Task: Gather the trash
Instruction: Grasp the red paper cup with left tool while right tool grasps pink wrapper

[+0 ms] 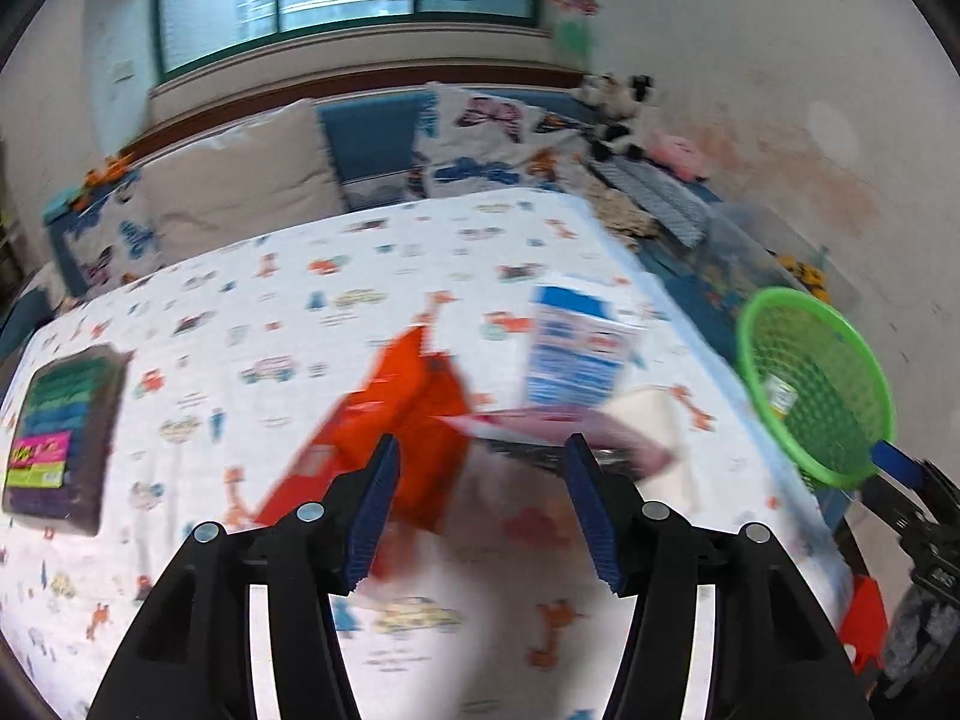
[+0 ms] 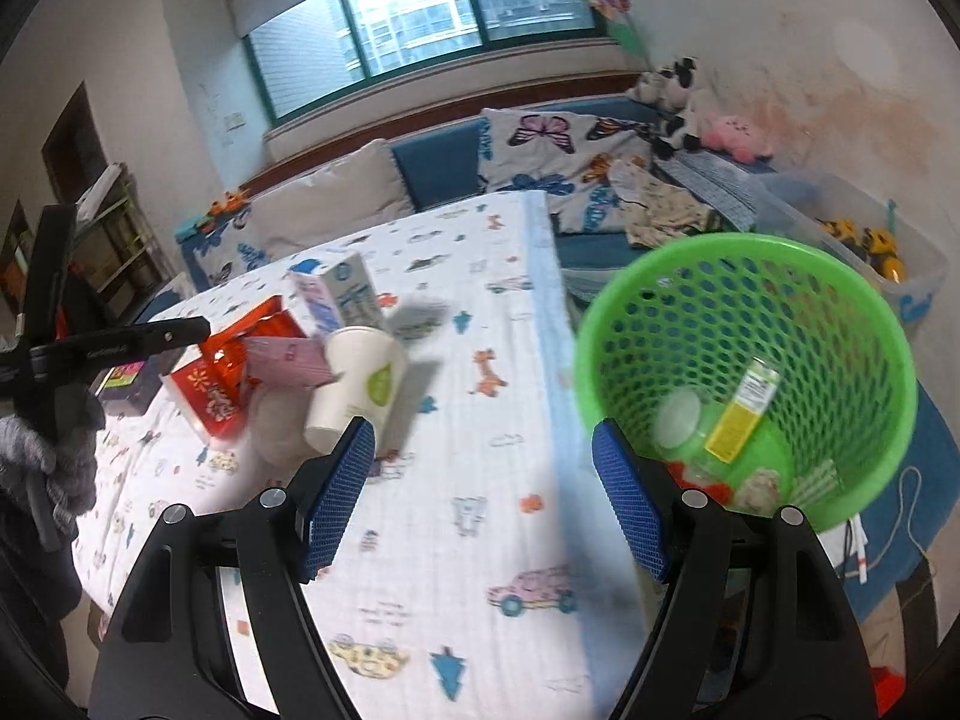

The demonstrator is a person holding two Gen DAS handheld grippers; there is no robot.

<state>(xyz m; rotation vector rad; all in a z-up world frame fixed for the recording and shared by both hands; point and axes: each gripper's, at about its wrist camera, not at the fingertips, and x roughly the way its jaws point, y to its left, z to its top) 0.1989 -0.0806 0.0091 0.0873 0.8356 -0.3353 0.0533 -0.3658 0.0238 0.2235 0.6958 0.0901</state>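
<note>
**Item record: trash pile on worktop, green basket at the edge, both grippers empty**

**Location of items.** Worktop (image 2: 456, 540) under a cartoon-print cloth. Remaining trash is clustered at centre-left of the right wrist view: red packet (image 2: 223, 381), pink flat carton (image 2: 287, 360), white paper cup (image 2: 357, 387) lying on its side, blue-and-white milk carton (image 2: 342, 294) behind them. A dark rectangular pack (image 1: 60, 426) lies apart at the left edge of the left wrist view. Green basket (image 2: 744, 384) fills the right of the right wrist view, just past the worktop edge, already holding a yellow-labelled bottle (image 2: 743, 417) and several scraps.

**Risks (judged).**
- The pile is tightly overlapped; closing on the red packet could drag the pink carton or roll the cup toward the edge.
- The cup is light and round, so a glancing touch would likely send it rolling.
- The basket looks tilted, and how it is supported cannot be told; a knock from the right gripper might tip it.
- The left view is motion-blurred, so alignment is uncertain.

**Fingers.**
- Left gripper (image 1: 480, 504): spread wide, holding nothing, aimed at the red packet; contact cannot be told.
- Right gripper (image 2: 483, 498): spread wide, empty; the right finger overlaps the basket rim in view, contact unclear.
</note>
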